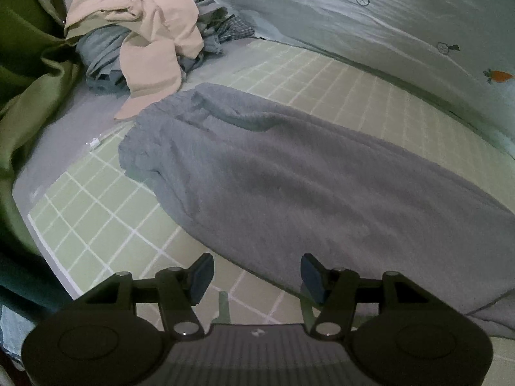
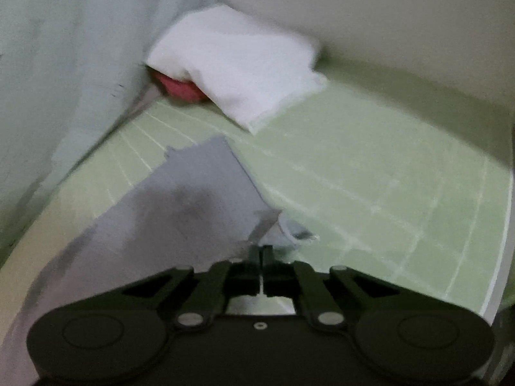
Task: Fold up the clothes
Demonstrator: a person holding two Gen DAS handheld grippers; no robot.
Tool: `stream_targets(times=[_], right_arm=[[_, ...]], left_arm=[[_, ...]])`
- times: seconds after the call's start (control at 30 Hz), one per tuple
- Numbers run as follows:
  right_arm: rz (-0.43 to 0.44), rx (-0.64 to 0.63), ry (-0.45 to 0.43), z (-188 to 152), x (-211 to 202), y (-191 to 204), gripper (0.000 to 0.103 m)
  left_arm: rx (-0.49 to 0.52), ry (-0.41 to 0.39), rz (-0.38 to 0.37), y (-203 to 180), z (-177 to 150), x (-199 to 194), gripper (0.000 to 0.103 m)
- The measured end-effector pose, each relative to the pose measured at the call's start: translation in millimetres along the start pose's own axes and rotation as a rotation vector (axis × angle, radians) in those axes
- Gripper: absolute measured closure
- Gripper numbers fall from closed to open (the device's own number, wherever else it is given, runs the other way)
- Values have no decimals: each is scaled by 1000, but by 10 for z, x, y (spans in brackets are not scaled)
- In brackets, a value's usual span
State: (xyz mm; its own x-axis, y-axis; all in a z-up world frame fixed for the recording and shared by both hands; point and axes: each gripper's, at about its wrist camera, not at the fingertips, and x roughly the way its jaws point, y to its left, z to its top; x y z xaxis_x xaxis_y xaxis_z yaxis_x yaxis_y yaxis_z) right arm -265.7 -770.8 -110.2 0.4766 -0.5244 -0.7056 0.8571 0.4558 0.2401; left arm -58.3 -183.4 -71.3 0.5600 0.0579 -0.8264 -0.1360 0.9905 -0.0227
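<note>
Two grippers are ours to work with, one in each hand, over a bed whose sheet (image 1: 106,222) is pale green with a white grid. Our left gripper (image 1: 257,275) hangs with its jaws apart and nothing between them; its right fingertip sits over the near edge of the grey garment (image 1: 289,173), the left one over bare sheet. That grey piece (fleecy, by the look of it) lies spread flat in a long band across the middle of the bed, running from near the gripper up toward the far left. Beyond its far end sits a heap of unfolded clothes (image 1: 135,35), a beige piece draped over blue-grey ones, with a green curtain (image 1: 29,74) beside it on the left. A pale quilt (image 1: 370,16) with small printed figures rises along the right side.

Our right gripper (image 2: 261,254) has its jaws pressed together; the picture is blurred, but a corner of the grey garment (image 2: 180,206) reaches right up to the fingertips and seems pinched there. Farther off in that view, a white folded cloth (image 2: 238,74) lies over something red (image 2: 180,88) in the corner of the bed.
</note>
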Motion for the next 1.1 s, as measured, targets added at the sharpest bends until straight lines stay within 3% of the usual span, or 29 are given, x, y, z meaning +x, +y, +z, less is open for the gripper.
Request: stream_targets(times=[0.17, 0.27, 0.37, 0.47, 0.5, 0.53, 0.6, 0.67, 0.73, 1.1], right_arm=[[78, -56, -162, 359, -448, 106, 102], [55, -87, -204, 457, -518, 83, 102], [-52, -196, -116, 333, -195, 60, 102], [-135, -179, 40, 198, 114, -3, 99], [-169, -174, 60, 151, 130, 7, 85], [-187, -182, 55, 103, 103, 48, 62], [-187, -212, 28, 22, 18, 169, 40], [-158, -246, 13, -49, -56, 333, 26], [-113, -277, 3, -137, -144, 495, 1], [9, -271, 58, -836, -475, 1502, 0]], left_arm=[[12, -4, 2, -74, -39, -32, 42], [-1, -4, 4, -39, -53, -34, 42], [-38, 7, 7, 71, -44, 1, 42], [-75, 2, 18, 203, -7, 5, 36], [-89, -2, 20, 253, 8, 6, 33], [-103, -6, 22, 301, 22, 8, 30], [-135, -5, 21, 418, 70, 38, 29], [-166, -4, 20, 537, 119, 70, 27], [-196, -2, 15, 658, 181, 125, 24], [-295, 17, -32, 1298, 690, 617, 19]])
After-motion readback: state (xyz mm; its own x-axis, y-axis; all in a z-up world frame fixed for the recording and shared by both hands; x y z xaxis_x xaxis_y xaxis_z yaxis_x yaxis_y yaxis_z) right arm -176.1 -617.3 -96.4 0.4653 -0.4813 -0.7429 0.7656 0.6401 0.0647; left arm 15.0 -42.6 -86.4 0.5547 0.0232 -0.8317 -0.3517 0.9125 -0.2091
